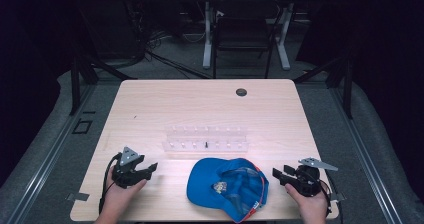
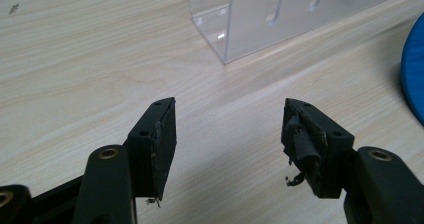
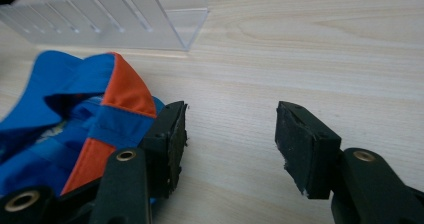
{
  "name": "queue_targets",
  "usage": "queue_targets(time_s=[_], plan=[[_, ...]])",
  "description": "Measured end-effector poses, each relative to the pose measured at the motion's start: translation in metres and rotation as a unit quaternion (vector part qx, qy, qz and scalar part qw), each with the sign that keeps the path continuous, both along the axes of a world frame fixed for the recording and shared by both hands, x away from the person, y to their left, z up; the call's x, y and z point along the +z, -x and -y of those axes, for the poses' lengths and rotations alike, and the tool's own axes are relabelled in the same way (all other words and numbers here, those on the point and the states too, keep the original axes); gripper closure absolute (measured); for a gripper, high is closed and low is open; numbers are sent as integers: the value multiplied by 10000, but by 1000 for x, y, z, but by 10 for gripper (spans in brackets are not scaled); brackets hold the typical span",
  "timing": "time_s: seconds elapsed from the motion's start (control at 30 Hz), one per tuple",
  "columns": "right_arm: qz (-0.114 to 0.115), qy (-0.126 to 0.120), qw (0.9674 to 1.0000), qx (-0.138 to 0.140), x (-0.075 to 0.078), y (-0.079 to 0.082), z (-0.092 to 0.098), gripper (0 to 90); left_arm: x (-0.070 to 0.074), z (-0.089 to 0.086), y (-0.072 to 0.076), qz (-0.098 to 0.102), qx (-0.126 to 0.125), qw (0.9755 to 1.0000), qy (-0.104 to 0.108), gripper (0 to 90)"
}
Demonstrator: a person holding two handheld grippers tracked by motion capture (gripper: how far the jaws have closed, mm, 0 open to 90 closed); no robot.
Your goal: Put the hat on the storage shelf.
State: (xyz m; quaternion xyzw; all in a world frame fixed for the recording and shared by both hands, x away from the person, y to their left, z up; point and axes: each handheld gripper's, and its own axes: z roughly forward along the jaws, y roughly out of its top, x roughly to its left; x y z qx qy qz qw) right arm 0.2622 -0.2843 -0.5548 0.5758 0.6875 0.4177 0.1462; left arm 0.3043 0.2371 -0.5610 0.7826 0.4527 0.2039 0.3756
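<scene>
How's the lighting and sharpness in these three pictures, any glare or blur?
High view: dim, dark surroundings, soft overall; the clear rack nearly vanishes against the table. Left gripper view: bright and even, rack shows small glints. Right gripper view: the cap is crisp, the near jaws slightly soft.

Cap (image 1: 227, 188) btwn claws, rack (image 1: 206, 139) behind it on table (image 1: 150, 104).

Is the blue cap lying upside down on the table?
Yes: in the high view the blue cap rests crown down on the table, its inner lining and label facing up.
</scene>
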Motion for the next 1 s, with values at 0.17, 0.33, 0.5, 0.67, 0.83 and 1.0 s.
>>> queue_targets(time_s=[0.17,0.33,0.5,0.67,0.83,1.0], plan=[[-24,175,9998,45,3,2,-5,453,0,2,-1,-26,-48,10000,52,393],[-327,41,9994,137,3,1,-7,493,0,5,-1,-99,-51,9999,95,417],[-440,-379,9981,190,7,1,-5,528,0,4,1,-197,-103,9997,29,429],[-620,-558,9962,241,13,5,-6,521,1,5,5,-207,-191,9996,54,441],[-758,-700,9942,300,19,6,-8,522,1,7,5,-267,-263,9992,126,456],[-971,-824,9909,445,25,5,-14,526,1,9,7,-284,-298,9991,122,459]])
